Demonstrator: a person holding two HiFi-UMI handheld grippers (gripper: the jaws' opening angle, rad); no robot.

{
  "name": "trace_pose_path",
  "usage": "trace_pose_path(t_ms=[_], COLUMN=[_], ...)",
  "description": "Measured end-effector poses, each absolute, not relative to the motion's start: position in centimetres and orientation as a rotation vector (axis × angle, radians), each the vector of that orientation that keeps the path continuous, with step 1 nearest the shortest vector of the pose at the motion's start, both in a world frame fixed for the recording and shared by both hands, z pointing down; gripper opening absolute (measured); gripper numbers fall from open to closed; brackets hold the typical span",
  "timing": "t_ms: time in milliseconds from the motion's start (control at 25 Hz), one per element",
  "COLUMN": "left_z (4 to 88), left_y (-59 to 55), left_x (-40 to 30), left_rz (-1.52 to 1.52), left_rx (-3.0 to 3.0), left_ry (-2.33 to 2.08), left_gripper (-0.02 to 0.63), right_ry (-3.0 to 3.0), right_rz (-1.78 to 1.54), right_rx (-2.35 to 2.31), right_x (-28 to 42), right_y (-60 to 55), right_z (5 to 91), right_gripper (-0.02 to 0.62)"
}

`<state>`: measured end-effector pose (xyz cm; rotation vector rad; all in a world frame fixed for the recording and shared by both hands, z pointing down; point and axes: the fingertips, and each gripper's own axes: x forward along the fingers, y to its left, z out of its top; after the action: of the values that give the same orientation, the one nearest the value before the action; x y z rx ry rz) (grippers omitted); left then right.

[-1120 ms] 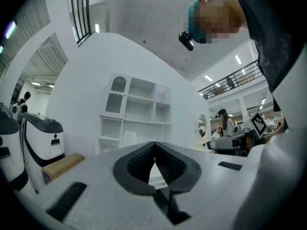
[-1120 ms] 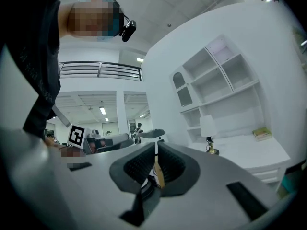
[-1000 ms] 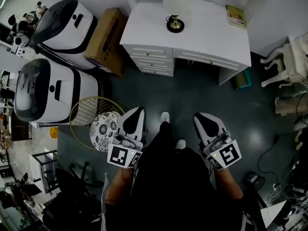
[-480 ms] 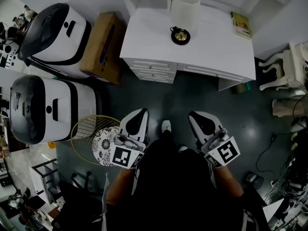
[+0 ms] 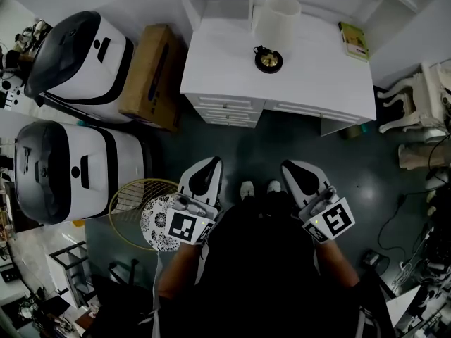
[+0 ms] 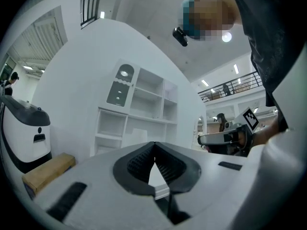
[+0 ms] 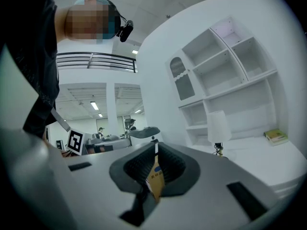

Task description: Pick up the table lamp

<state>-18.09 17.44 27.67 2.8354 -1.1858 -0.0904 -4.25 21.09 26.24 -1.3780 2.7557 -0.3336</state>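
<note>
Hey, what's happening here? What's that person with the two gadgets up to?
A person stands in front of a white desk, holding tongs in each hand. The left tongs and right tongs are both shut and empty, held close to the body. The table lamp stands upright on the desk, untouched, well ahead of both.

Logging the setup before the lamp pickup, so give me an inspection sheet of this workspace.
Surface: white desk, drawers in front.
Job's things: table lamp upright at the desk's back, untouched.
Clutter: green book on the desk's far right corner.
Grippers: left gripper and right gripper both shut, apart from the desk; tan scrap in right's gap, unclear.
Cables: loose cable on floor, right.
Surroundings: cardboard box beside desk, two white machines, wire basket, white chair.
</note>
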Motion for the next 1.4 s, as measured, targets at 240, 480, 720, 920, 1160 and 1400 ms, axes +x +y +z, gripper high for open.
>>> trace_pose_path(t_ms=[240, 480, 720, 920, 1160, 1400], left_z=[27.6, 27.6, 27.5, 27.8, 28.0, 27.9], left_y=[16.7, 15.5, 13.1, 10.1, 5.2, 0.7], left_x=[-17.9, -17.5, -16.7, -15.3, -11.2, -7.9], left_rz=[-0.123, -0.118, -0.100, -0.078, -0.013, 0.013], left_rx=[2.842, 2.843, 2.827, 2.814, 2.843, 2.834], left_ry=[-1.172, -1.206, -1.231, -1.234, -1.195, -1.181], left_gripper=[0.017, 0.017, 0.017, 0.017, 0.017, 0.017], right_ry=[2.769, 2.760, 2.774, 2.753, 2.779, 2.800], right_rz=[-0.273, -0.312, -0.301, -0.370, -0.385, -0.374], right_rx=[-1.395, -1.418, -1.393, -1.357, -1.295, -1.286], right_x=[-4.7, -3.0, -2.1, -1.0, 1.5, 4.3], right_y=[20.7, 18.9, 15.1, 11.8, 7.6, 3.0], right_z=[26.2, 27.5, 27.7, 28.6, 29.9, 30.8], right_gripper=[0.037, 0.037, 0.037, 0.037, 0.037, 0.037])
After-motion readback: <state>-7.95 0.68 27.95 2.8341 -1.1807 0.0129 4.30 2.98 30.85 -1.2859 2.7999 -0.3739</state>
